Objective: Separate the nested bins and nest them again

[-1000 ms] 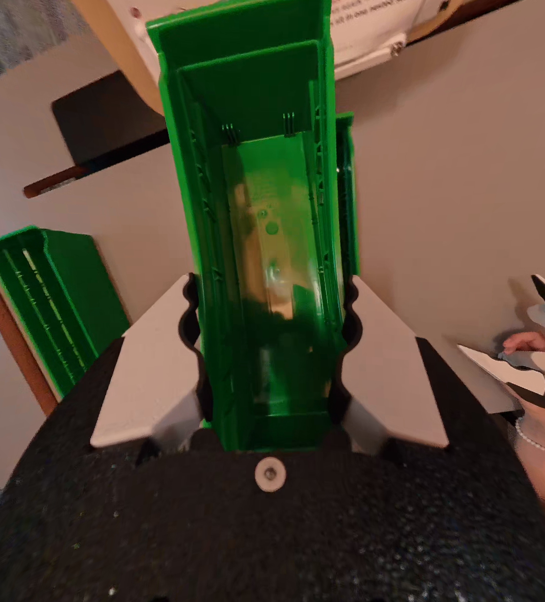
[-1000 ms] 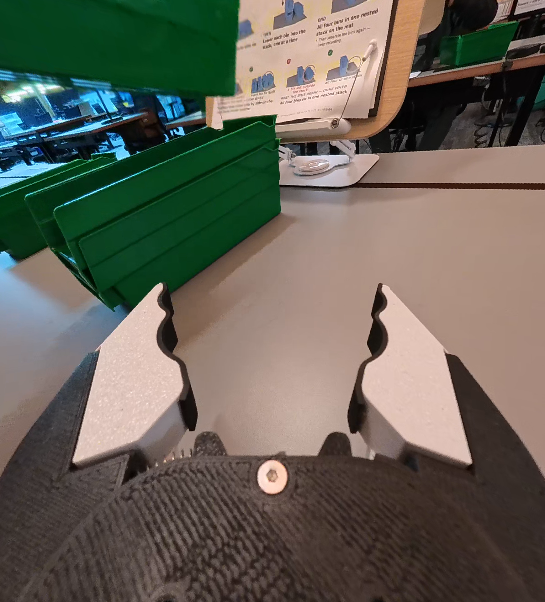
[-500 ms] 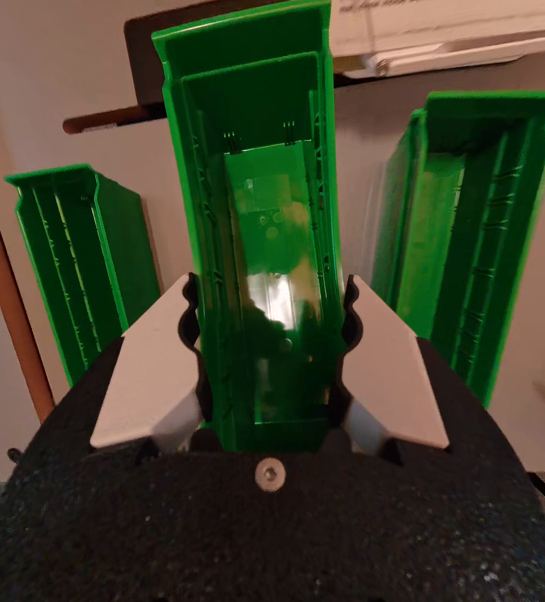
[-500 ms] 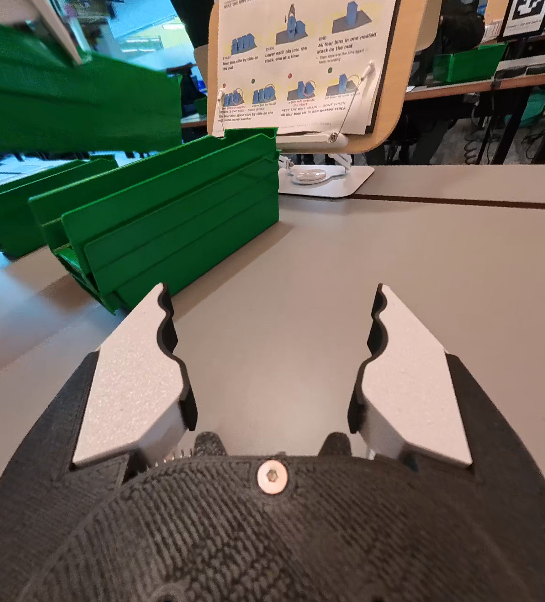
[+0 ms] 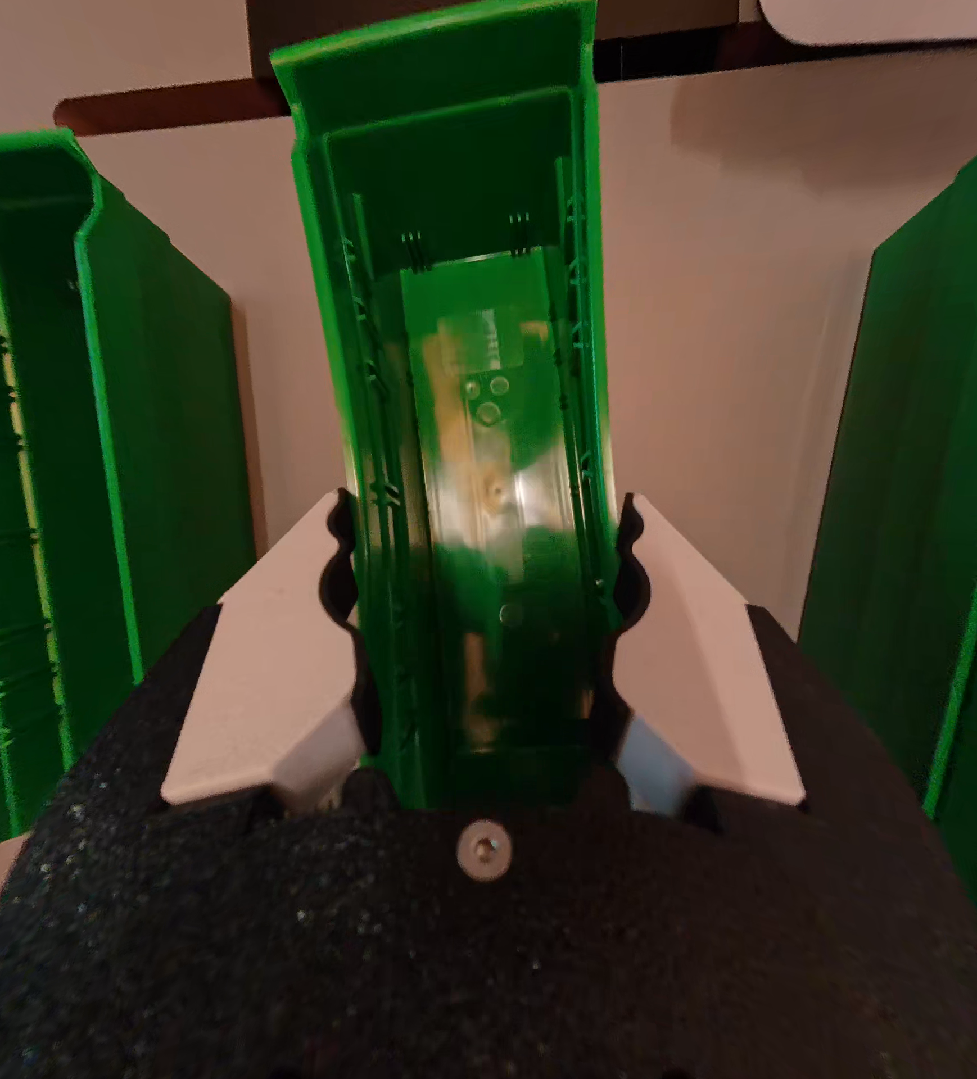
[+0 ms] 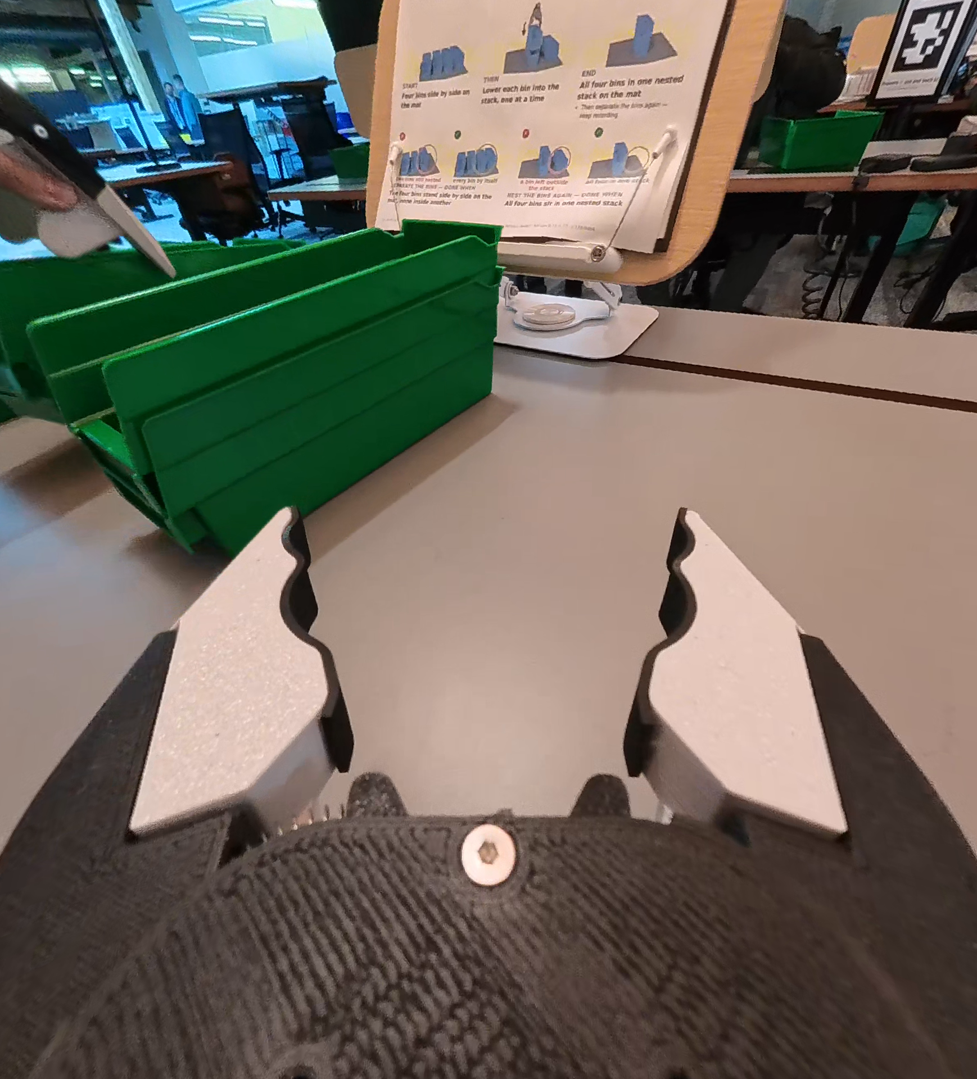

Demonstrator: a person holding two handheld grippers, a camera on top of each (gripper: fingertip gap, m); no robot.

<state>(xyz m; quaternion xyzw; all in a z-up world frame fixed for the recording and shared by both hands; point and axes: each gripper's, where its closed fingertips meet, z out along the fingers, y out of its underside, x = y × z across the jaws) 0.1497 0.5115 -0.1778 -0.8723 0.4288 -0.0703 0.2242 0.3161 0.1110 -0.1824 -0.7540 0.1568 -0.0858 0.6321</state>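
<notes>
Left gripper point(image 5: 483, 590) jaws closed on both long walls of a narrow green bin point(image 5: 463, 350), open side facing the camera. A second green bin point(image 5: 36, 467) stands to its left, a nested stack point(image 6: 299, 373) to its right on the grey table point(image 6: 708, 496). Right gripper point(image 6: 486, 613) jaws wide apart, nothing between them, low over bare tabletop beside the stack. Instruction sheet point(image 6: 550, 111) stands behind.

Right gripper point(image 6: 486, 590) with fingers point(image 6: 241, 671) spread wide over bare grey counter point(image 6: 708, 444), nested green bins point(image 6: 299, 373) on the left, more green bins point(image 6: 7, 315) behind, left gripper point(image 6: 83, 216) above them, instruction sheet on stand point(image 6: 550, 117) beyond
</notes>
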